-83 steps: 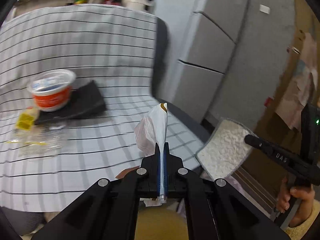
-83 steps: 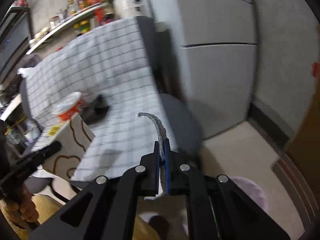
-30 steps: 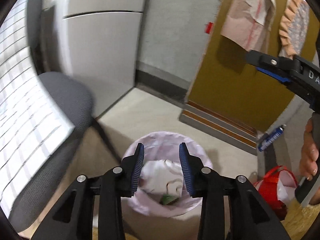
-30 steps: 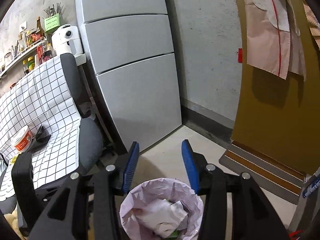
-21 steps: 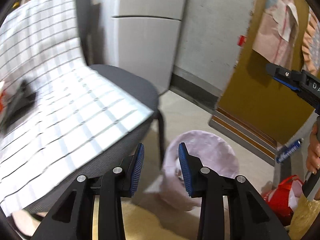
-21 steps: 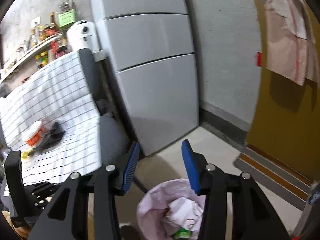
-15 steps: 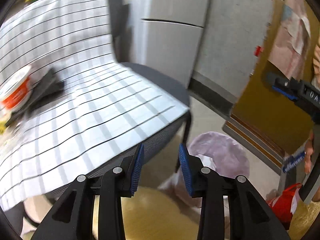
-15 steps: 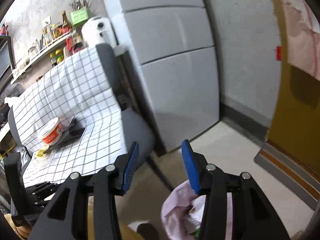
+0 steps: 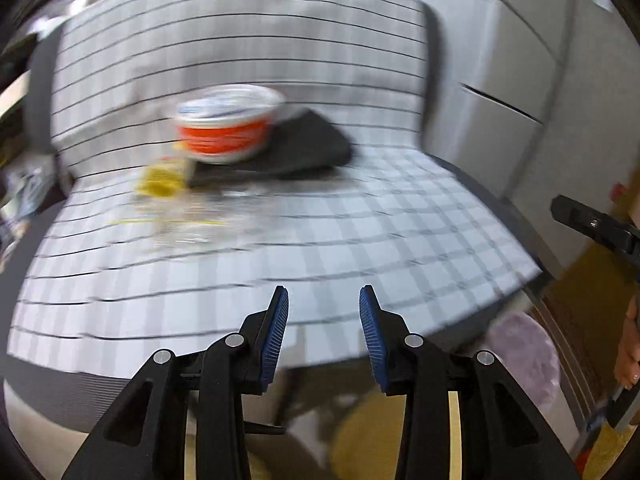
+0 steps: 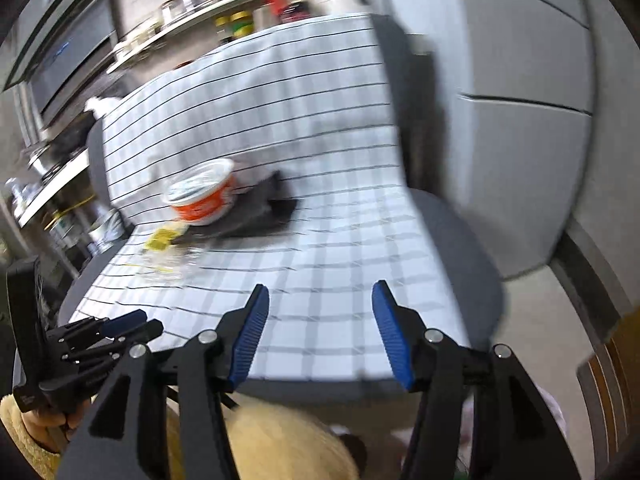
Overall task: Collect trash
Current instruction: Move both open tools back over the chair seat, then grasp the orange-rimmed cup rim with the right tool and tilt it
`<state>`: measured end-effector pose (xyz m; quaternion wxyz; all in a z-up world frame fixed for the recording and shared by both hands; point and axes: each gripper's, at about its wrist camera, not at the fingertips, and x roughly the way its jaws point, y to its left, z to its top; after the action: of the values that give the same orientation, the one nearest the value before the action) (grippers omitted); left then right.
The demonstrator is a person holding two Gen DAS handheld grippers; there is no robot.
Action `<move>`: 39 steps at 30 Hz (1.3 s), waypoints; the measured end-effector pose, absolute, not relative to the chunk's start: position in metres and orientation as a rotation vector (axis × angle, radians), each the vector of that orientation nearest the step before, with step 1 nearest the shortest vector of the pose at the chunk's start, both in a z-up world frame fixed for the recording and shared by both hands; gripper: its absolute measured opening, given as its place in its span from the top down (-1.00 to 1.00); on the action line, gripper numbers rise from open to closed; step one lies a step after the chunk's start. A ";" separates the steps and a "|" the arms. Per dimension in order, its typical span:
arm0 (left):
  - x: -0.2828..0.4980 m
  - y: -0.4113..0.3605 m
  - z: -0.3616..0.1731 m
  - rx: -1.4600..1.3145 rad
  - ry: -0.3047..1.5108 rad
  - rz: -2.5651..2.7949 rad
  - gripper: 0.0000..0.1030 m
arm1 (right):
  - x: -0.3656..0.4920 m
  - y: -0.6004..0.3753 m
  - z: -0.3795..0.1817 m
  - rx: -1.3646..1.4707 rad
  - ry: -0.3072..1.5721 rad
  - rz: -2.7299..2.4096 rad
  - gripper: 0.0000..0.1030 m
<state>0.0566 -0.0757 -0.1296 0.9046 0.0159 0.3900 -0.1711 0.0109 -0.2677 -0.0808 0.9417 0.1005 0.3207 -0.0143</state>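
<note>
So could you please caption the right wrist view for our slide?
Empty right tongs, jaws opening, face an orange-banded tub on the checked chair cover.

grey fridge [image 10: 520,128], cluttered shelf [image 10: 224,4], checked-cloth chair [image 9: 320,240]

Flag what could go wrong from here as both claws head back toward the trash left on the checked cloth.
The orange tub sits partly on the dark flat item; nudging either could tip it. The clear wrapper lies flat and may slip a grip. The right claw, empty, is opening close beside the left claw; they could collide.
</note>
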 end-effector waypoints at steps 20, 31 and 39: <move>0.170 0.062 -0.081 -0.059 0.730 -0.043 0.16 | 0.253 -0.112 -0.075 0.146 0.779 0.286 -0.04; 0.184 0.069 -0.106 -0.078 0.785 -0.061 0.16 | 0.271 -0.121 -0.117 0.336 0.892 0.262 -0.38; 0.174 0.052 -0.121 -0.058 0.819 -0.099 0.16 | 0.226 -0.165 -0.128 0.521 0.773 0.313 -0.78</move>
<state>0.1741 0.0520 -0.1205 0.9158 -0.0283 0.3978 -0.0480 0.2264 -0.1651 -0.1277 0.8816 0.2502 0.3709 0.1501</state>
